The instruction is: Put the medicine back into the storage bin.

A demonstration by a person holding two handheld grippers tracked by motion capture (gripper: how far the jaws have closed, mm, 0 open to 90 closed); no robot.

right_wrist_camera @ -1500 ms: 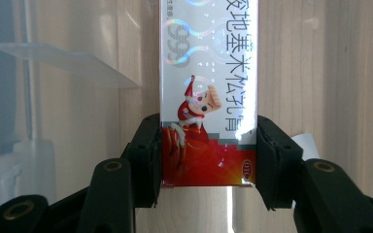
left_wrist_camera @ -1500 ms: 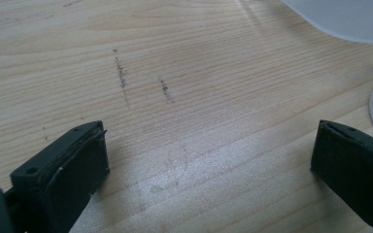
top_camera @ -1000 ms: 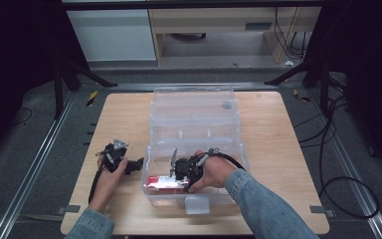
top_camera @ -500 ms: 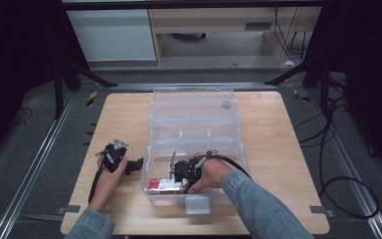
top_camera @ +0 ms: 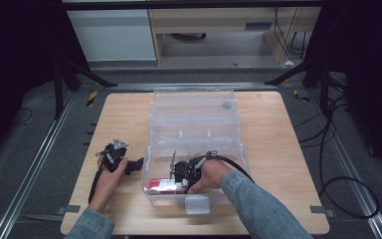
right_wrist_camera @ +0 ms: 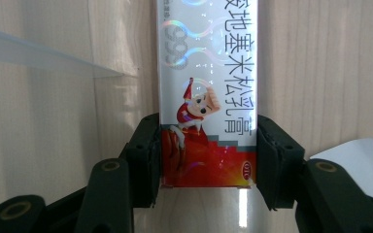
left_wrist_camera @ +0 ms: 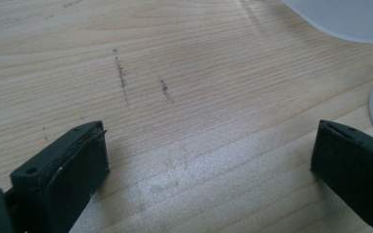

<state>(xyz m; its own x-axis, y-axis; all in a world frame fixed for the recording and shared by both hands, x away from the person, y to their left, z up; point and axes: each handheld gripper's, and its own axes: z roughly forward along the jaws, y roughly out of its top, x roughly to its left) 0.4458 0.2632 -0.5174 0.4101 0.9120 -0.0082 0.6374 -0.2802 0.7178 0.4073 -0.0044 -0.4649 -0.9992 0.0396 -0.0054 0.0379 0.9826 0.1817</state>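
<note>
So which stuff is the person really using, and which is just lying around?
Being used:
- red and white box, between the right gripper jaws
- clear plastic case holding it

Lying around:
- left gripper, open over the bare wooden table
- cables on the floor

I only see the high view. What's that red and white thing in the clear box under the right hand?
Observer: In the right gripper view it is a slim carton, red at the near end, with a cartoon figure and printed characters.
Visitor: Is it being gripped?
Observer: Yes, the right hand-held gripper has its pads against both long sides of it.
Visitor: And the left one?
Observer: The left hand-held gripper is wide open with nothing between its pads, over the bare wooden table.
</note>
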